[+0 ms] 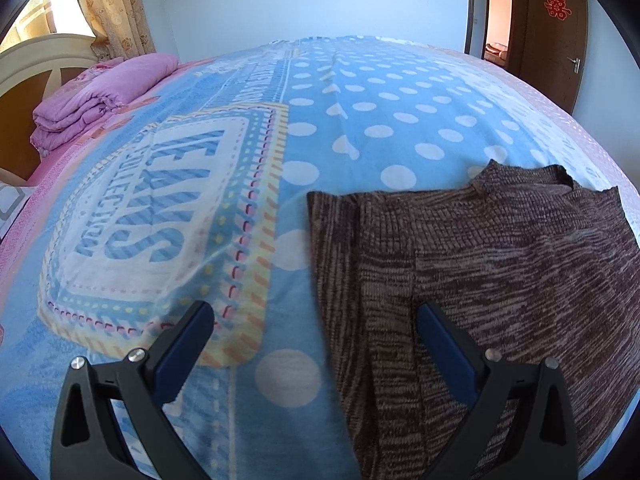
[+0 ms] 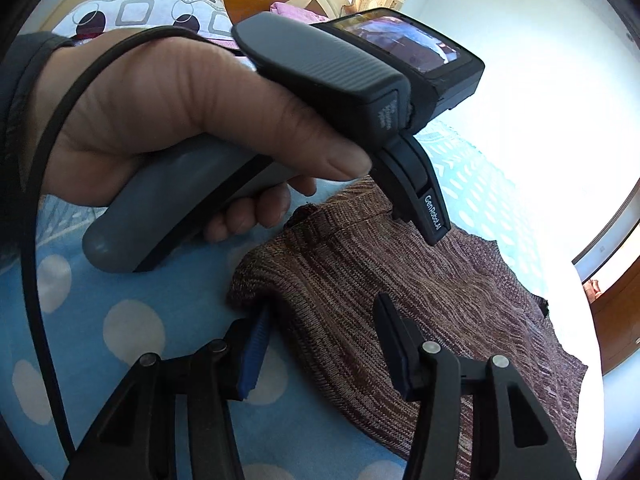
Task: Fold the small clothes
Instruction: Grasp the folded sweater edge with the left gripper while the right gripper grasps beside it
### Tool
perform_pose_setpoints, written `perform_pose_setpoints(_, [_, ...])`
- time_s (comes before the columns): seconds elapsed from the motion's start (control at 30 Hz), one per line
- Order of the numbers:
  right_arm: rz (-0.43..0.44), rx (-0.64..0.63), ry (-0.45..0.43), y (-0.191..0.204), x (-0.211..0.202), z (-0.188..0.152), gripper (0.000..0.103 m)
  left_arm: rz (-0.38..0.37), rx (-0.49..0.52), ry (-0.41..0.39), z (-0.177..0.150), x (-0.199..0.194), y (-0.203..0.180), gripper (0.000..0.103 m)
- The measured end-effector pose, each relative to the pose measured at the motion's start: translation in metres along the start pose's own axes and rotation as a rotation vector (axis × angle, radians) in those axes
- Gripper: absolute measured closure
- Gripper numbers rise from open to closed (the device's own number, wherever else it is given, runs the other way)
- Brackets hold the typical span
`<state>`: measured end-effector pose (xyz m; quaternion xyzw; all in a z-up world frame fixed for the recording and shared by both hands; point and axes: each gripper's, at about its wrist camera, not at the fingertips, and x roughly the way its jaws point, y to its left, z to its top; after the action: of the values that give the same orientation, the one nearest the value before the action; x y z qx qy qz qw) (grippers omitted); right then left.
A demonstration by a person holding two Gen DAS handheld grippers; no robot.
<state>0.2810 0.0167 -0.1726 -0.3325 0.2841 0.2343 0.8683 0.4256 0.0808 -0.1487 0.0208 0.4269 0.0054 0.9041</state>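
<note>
A small brown knitted garment lies flat on the blue polka-dot bedsheet, its left part folded in. My left gripper is open above the garment's left edge, one finger over the sheet and one over the knit. In the right wrist view the same garment lies below my right gripper, which is open astride a rounded corner of the knit, its left pad at the cloth's edge. The left gripper's body and the hand holding it hover over the garment's far side.
A folded pink blanket lies at the bed's head by the cream headboard. A patterned pillow sits there too. A brown door stands at the far right. The sheet's printed panel lies to the left.
</note>
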Motion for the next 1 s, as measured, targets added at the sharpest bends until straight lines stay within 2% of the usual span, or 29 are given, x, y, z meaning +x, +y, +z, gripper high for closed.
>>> perform_pose_setpoints(0.07, [-0.015, -0.013, -0.003, 0.002, -0.001, 0.001, 0.051, -0.002, -0.004, -0.020, 0.002, -0.003, 0.000, 0.003])
perform_pose_setpoints(0.17, [-0.036, -0.030, -0.005, 0.013, -0.003, 0.002, 0.051, -0.007, 0.002, -0.070, 0.006, -0.009, -0.001, 0.018])
perform_pose_setpoints(0.27, [-0.037, -0.030, -0.006, 0.016, -0.004, 0.001, 0.051, -0.034, 0.030, -0.073, 0.011, -0.005, -0.007, 0.030])
perform_pose_setpoints(0.3, [-0.034, -0.027, -0.006, 0.024, -0.008, 0.000, 0.051, -0.039, 0.036, -0.074, 0.013, -0.004, -0.009, 0.040])
perform_pose_setpoints(0.33, [-0.032, -0.025, -0.006, 0.025, -0.008, 0.000, 0.051, -0.051, 0.043, -0.073, 0.014, -0.004, -0.011, 0.046])
perform_pose_setpoints(0.4, [-0.032, -0.025, -0.005, 0.025, -0.010, 0.001, 0.051, -0.069, 0.057, -0.076, 0.015, -0.003, -0.015, 0.050])
perform_pose_setpoints(0.47, [-0.033, -0.026, -0.005, 0.024, -0.010, 0.001, 0.051, -0.095, 0.083, -0.060, 0.017, 0.003, -0.022, 0.066])
perform_pose_setpoints(0.5, [-0.033, -0.026, -0.005, 0.024, -0.010, 0.002, 0.051, -0.110, 0.091, -0.048, 0.017, 0.005, -0.024, 0.089])
perform_pose_setpoints(0.53, [-0.032, -0.025, -0.005, 0.024, -0.010, 0.002, 0.051, -0.120, 0.099, -0.036, 0.016, 0.008, -0.026, 0.098])
perform_pose_setpoints(0.6, [-0.028, -0.021, -0.006, 0.023, -0.010, 0.002, 0.051, -0.110, 0.094, -0.040, 0.016, 0.007, -0.026, 0.098])
perform_pose_setpoints(0.73, [-0.018, -0.008, -0.007, 0.019, -0.009, 0.000, 0.051, -0.103, -0.005, -0.084, 0.016, -0.002, -0.005, 0.099])
perform_pose_setpoints(0.87, [-0.029, -0.017, -0.008, 0.022, -0.009, -0.001, 0.051, -0.096, -0.026, -0.048, 0.013, 0.007, -0.002, 0.098])
perform_pose_setpoints(0.97, [-0.039, -0.025, -0.011, 0.019, -0.007, -0.002, 0.051, -0.060, -0.017, -0.047, 0.015, 0.006, -0.007, 0.089])
perform_pose_setpoints(1.0, [-0.042, -0.027, -0.012, 0.021, -0.008, -0.001, 0.051, -0.050, -0.017, -0.048, 0.016, 0.005, -0.007, 0.078])
